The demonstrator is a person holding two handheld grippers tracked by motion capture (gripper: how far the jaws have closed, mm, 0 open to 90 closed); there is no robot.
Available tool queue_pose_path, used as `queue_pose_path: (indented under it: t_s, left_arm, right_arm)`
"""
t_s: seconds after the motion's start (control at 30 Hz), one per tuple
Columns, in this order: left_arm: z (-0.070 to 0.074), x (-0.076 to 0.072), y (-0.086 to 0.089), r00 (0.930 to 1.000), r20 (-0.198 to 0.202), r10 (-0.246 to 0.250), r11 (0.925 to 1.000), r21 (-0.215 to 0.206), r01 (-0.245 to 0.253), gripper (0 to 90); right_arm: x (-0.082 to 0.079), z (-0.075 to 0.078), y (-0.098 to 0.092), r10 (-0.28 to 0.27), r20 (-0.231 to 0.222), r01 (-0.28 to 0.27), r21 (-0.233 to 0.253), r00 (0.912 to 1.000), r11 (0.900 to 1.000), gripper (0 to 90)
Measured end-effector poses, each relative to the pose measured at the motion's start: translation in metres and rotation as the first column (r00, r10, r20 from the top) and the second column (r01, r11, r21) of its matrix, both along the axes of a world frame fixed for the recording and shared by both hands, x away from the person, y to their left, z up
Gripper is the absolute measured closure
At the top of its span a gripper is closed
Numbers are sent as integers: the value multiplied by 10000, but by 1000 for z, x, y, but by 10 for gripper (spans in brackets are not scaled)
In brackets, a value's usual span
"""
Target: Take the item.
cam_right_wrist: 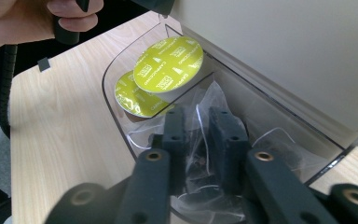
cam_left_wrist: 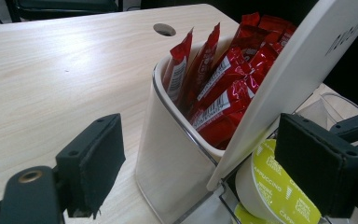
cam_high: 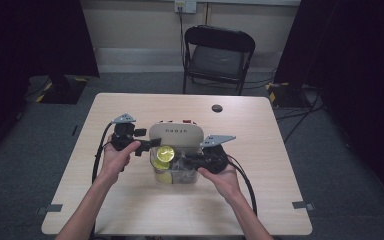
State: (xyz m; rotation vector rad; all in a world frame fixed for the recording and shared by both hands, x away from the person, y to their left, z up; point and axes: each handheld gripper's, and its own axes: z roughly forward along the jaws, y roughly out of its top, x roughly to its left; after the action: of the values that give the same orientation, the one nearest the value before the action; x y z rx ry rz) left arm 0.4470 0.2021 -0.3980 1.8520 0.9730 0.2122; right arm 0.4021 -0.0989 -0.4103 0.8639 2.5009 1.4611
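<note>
Clear plastic bag (cam_right_wrist: 200, 126) I'm pinching in my right hand-held gripper (cam_right_wrist: 199, 140) could tear; left hand-held gripper (cam_left_wrist: 205, 163), jaws apart, is straddling the capsule (cam_left_wrist: 272, 191).

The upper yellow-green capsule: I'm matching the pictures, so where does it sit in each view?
High view: capsule at centre, in the clear tray.
Left gripper view: bottom right, beside the right jaw.
Right gripper view: upper centre.
Shared landmark: the white organizer.

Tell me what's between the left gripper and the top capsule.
Nothing visible: the capsule sits right by one pad of the open left gripper. The white box has a corner between the jaws too, so closing may catch it. The right gripper pinches a bag.
</note>
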Motion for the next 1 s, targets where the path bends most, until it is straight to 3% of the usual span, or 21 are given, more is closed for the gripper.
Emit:
queue_pose_path:
  t_s: [0.37,1.0]
  left_arm:
    - [0,0,1,10000,-1,3,10000,24,-3,155]
    - [-1,0,-1,10000,-95,1,10000,86,0,156]
  right_arm:
    - [-1,0,-1,136,-76,-135,171,9999,9998,900]
    - [-2,7,-7,-52,96,49,408,9999,9992,900]
